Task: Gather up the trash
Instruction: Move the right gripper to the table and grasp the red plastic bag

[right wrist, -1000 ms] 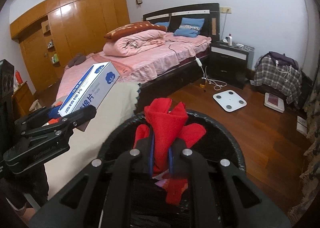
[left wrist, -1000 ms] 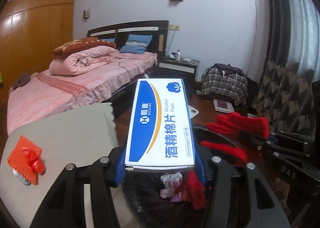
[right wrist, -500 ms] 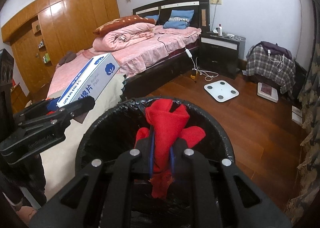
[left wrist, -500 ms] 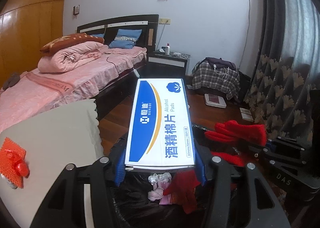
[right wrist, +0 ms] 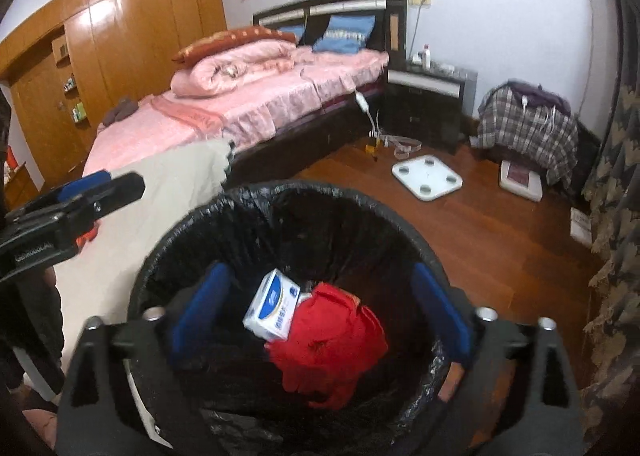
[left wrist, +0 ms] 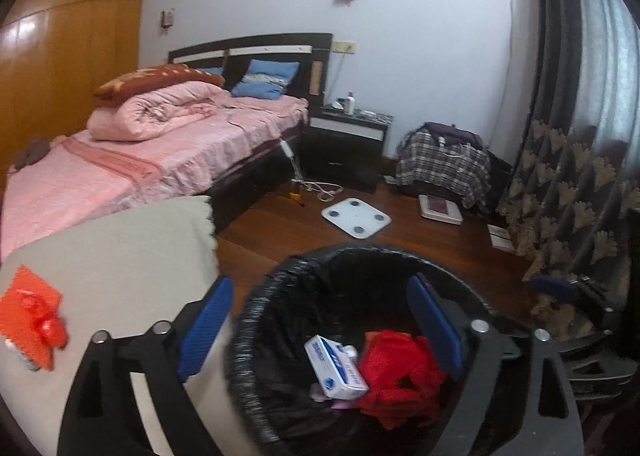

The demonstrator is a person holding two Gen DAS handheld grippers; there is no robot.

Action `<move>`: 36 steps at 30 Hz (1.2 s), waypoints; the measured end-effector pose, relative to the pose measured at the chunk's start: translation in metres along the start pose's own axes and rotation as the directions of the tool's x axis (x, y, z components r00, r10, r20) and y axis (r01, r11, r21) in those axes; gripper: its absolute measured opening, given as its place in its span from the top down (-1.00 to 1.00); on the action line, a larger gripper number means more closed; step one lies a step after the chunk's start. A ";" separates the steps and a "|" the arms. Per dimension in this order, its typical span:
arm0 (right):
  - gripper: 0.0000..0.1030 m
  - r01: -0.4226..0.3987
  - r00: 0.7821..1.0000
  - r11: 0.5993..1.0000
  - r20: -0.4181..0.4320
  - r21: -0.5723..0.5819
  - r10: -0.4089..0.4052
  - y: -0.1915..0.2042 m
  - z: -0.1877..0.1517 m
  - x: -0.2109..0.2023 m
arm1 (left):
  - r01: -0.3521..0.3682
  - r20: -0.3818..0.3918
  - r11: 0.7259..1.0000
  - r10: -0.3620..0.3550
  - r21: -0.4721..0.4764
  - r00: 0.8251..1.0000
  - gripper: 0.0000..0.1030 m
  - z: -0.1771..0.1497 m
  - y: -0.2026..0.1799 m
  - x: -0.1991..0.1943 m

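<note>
Both drops just happened: the white-and-blue alcohol pad box point(left wrist: 335, 371) and the red cloth point(left wrist: 401, 377), each clamped in a claw half a second ago, now lie side by side, touching, at the bottom of the black-lined trash bin point(left wrist: 256, 320). The left gripper point(left wrist: 320, 324) and right gripper point(right wrist: 320, 306) both hang over the bin with jaws spread wide, holding nothing. So those two are done, I'd say. What's left looks like the orange-red piece point(left wrist: 32, 318) on the beige-covered table point(left wrist: 132, 252), beside the bin.
</note>
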State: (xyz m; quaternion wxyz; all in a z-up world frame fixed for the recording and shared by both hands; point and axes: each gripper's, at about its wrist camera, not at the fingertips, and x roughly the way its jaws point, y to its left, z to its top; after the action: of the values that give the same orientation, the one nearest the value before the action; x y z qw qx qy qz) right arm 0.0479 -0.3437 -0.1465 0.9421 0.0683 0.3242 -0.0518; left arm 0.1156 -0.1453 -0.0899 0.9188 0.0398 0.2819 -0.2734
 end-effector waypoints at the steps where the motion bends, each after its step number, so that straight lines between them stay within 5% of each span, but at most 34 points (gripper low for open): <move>1: -0.89 0.000 1.000 1.000 0.019 -0.009 0.000 0.004 0.000 -0.004 | -0.010 0.008 1.000 0.010 -0.004 1.000 -0.80 -0.001 0.004 -0.005; 9: -0.89 -0.047 0.994 0.998 0.096 -0.040 0.051 0.035 0.011 -0.015 | -0.127 0.028 0.991 0.128 -0.034 0.991 -0.88 -0.011 0.048 -0.045; 16: -0.89 -0.100 0.989 0.992 0.105 -0.077 0.108 0.084 0.024 -0.004 | -0.249 0.031 0.962 0.254 -0.111 0.967 -0.88 -0.028 0.101 -0.080; 25: -0.89 -0.178 0.979 0.980 0.083 -0.092 0.186 0.149 0.036 0.021 | -0.411 0.027 0.889 0.424 -0.201 0.905 -0.88 -0.053 0.177 -0.119; 36: -0.89 -0.201 0.974 0.960 0.060 -0.193 0.216 0.234 0.042 0.061 | -0.526 0.001 0.817 0.542 -0.236 0.840 -0.87 -0.081 0.245 -0.129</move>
State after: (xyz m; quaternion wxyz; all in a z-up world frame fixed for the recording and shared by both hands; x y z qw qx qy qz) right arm 0.1547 -0.1229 -0.1293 0.9569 0.0118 0.2803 0.0757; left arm 0.1151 0.1423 -0.1080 0.9660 0.0030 0.2571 0.0279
